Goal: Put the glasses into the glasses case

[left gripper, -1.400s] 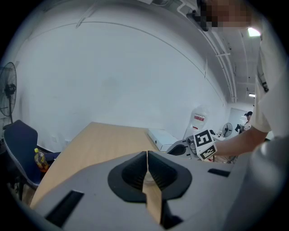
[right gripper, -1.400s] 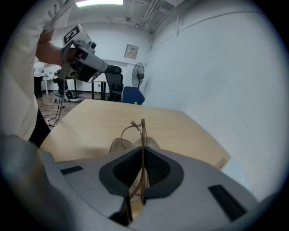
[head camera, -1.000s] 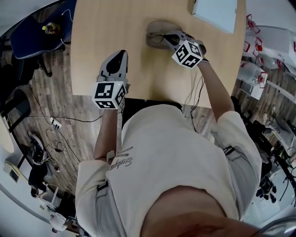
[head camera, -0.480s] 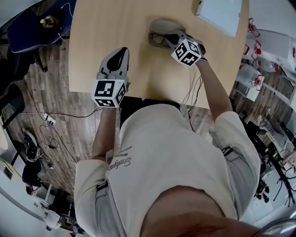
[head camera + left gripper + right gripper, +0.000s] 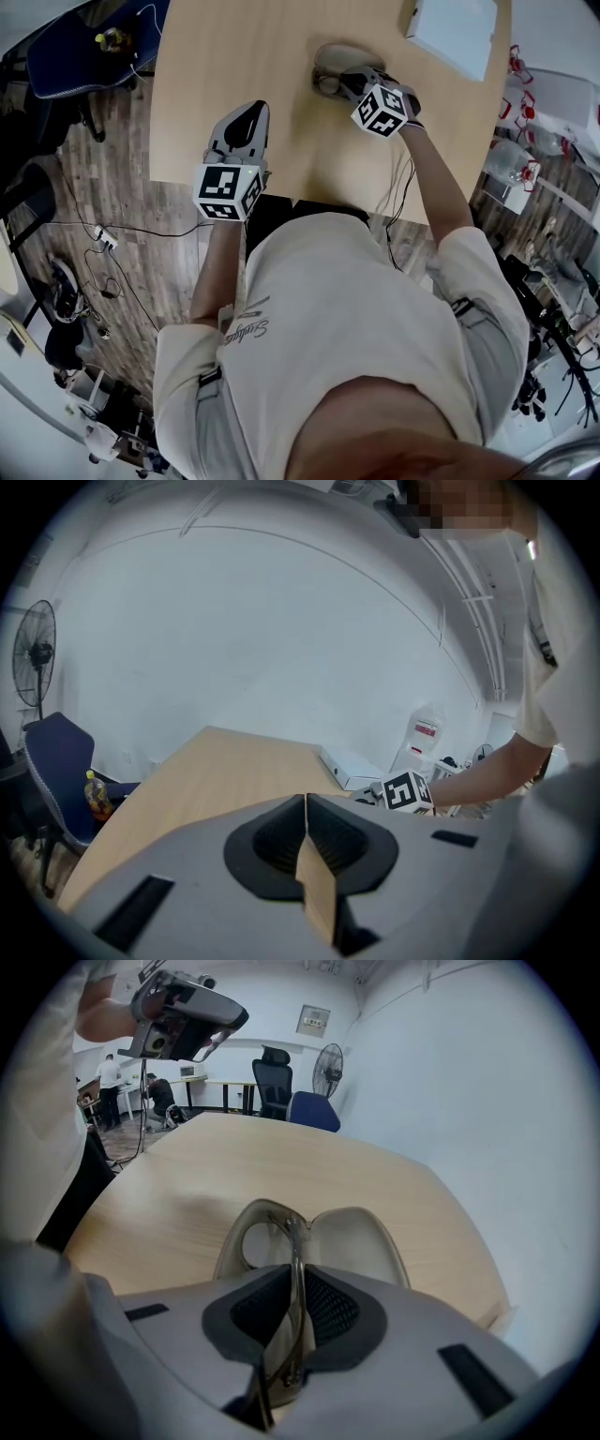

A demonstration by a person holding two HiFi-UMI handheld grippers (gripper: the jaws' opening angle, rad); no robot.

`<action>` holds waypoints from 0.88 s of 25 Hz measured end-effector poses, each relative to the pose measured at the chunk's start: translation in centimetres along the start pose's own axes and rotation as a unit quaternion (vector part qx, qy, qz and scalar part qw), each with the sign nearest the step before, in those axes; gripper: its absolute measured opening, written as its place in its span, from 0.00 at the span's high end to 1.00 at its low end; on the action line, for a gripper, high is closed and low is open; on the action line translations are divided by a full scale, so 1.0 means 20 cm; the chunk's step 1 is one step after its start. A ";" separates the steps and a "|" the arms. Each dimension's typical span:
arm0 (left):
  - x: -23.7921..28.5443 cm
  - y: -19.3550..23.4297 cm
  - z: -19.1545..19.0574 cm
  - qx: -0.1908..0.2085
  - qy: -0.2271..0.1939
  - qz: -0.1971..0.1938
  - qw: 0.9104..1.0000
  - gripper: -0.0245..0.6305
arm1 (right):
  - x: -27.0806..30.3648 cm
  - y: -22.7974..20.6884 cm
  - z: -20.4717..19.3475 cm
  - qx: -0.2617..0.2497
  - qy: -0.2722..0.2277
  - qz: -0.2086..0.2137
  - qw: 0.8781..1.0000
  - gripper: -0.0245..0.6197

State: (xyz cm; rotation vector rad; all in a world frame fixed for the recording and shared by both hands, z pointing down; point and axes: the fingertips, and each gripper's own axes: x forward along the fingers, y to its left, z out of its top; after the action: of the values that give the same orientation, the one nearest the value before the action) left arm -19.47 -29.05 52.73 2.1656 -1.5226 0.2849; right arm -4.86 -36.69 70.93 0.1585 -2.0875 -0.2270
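**Glasses gripped at the open case; print mostly unreadable**

Script lettering on the person's shirt [image 5: 251, 330] is too warped to read, and the red label on a white container [image 5: 427, 734] past the desk edge is too small. Both marker cubes carry only black-and-white squares.

The right hand-held gripper [image 5: 292, 1283] is clamped on the glasses [image 5: 284, 1234], whose frame runs edge-on between its jaws. One lens juts out over the open, pale glasses case [image 5: 358, 1234] on the desk [image 5: 225, 56]. Whether the glasses touch the case cannot be made out.

The left hand-held gripper [image 5: 307, 803] has its jaws pressed together with nothing between them, and hangs over the near desk edge. A white box [image 5: 455, 26] is cut off at the top.
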 end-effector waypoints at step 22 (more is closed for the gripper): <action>-0.10 -0.05 0.18 0.057 -0.013 -0.070 0.996 0.94 | -0.35 0.00 0.08 0.139 -0.031 -0.163 0.976 0.94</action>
State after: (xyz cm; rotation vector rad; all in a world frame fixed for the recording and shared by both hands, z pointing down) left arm -19.61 -28.92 48.48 2.3601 -1.3903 0.3044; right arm -2.79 -35.12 64.18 0.6737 -2.1399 -0.1354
